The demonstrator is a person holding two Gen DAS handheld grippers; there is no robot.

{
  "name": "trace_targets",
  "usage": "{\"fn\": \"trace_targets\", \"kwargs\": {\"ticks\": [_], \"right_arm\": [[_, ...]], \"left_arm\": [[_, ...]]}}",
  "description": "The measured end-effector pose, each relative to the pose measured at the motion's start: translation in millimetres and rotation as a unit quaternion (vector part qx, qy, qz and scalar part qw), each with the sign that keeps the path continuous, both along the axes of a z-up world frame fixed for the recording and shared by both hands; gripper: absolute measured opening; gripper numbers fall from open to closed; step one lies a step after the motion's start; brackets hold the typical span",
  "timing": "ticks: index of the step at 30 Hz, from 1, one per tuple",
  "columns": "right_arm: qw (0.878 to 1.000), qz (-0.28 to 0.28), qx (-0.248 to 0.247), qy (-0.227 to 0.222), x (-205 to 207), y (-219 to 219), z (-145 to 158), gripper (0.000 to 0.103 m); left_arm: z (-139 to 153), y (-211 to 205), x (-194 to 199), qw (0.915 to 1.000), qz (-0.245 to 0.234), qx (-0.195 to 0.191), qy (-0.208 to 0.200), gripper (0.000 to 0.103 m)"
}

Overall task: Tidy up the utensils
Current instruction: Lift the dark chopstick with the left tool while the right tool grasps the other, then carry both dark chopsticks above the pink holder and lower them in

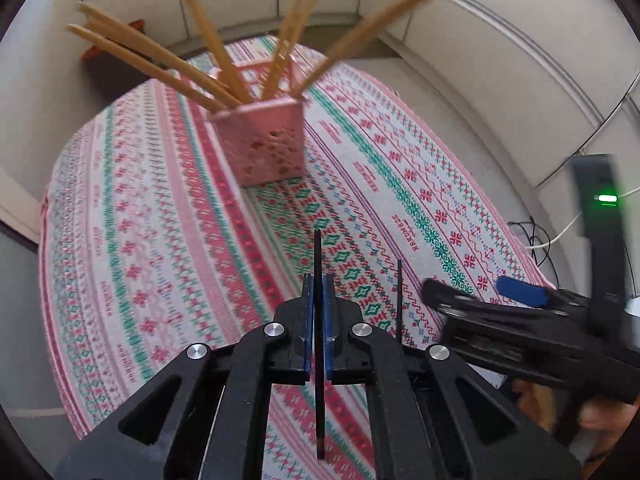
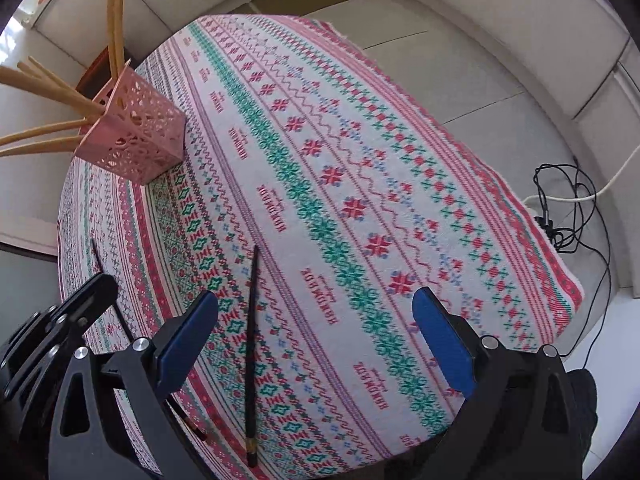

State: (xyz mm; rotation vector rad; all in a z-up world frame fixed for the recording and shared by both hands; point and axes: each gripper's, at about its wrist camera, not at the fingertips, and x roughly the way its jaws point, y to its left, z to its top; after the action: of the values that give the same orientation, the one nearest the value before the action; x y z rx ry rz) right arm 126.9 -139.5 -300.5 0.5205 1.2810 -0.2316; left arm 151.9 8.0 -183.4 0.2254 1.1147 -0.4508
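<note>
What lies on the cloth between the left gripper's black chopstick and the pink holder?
Nothing: in the left wrist view the cloth is bare from the chopstick in the left gripper up to the holder.

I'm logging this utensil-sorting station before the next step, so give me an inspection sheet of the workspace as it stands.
Surface: table under a patterned tablecloth, red, green and white bands.
Job's things: pink perforated holder near the far left corner, holding several wooden chopsticks; one black chopstick clamped in the left gripper; a second black chopstick lying on the cloth.
Clutter: nothing seen on the table.
Grippers: left gripper shut on the black chopstick; right gripper open, jaws either side of the lying chopstick, not touching it.
Cables: black cable tangle and a white cord on the floor right of the table.
Surroundings: pale tiled floor.
</note>
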Motion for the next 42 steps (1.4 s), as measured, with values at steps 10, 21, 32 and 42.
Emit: {"fn": "trace_targets", "kwargs": {"ticks": [10, 21, 32, 42], "right_arm": [[0.997, 0.045, -0.054, 0.024, 27, 64, -16, 0.005], [0.991, 0.033, 0.003, -0.128, -36, 24, 83, 0.005], [0.957, 0.056, -0.026, -0.283, -65, -20, 239, 0.005], [0.928, 0.049, -0.039, -0.367, -16, -42, 328, 0.005]], "left_arm": [[44, 56, -5, 0.9964, 0.046, -0.042, -0.056, 0.003], [89, 74, -14, 0.9874, 0.064, -0.098, -0.107, 0.003], [150, 57, -26, 0.9784, 0.052, -0.121, -0.16, 0.003], [221, 35, 1, 0.9562, 0.056, -0.166, -0.235, 0.003]]}}
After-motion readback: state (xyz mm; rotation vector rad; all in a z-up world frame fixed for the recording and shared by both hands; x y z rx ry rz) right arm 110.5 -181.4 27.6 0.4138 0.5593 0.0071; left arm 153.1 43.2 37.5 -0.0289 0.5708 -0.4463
